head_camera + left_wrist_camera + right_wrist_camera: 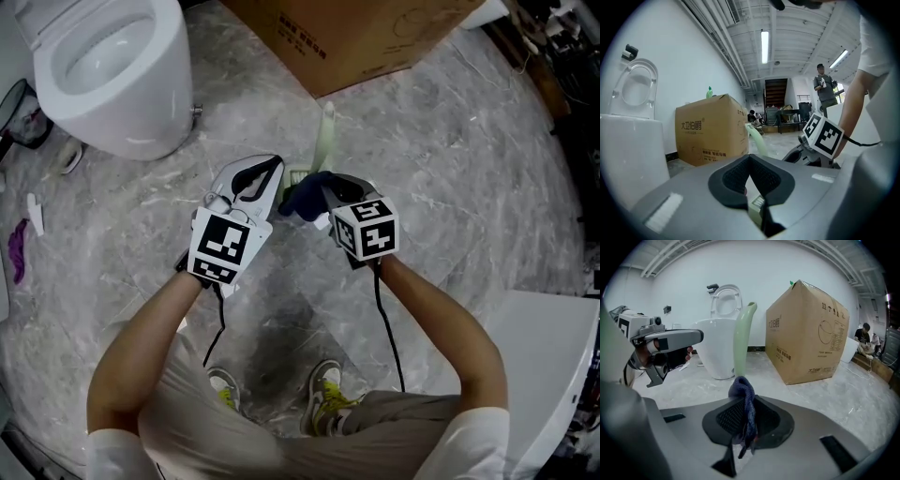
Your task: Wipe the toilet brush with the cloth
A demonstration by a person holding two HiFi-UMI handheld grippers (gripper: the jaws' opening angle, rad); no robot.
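The toilet brush has a pale green handle (326, 131) that rises away from me; in the right gripper view the handle (740, 338) stands upright just beyond the jaws. My left gripper (275, 171) is shut on the brush's lower end (757, 204), with the handle (757, 139) running out ahead of it. A dark blue cloth (303, 198) is bunched against the brush, and my right gripper (320, 194) is shut on it. That cloth (743, 394) hangs out of the closed jaws in the right gripper view. The brush's head is hidden between the grippers.
A white toilet (112, 66) stands at the upper left and a large cardboard box (366, 33) at the top. A white panel (553, 356) lies at the lower right. Small bits of litter (19, 248) lie on the marble floor at the left. A person (826, 86) stands far back.
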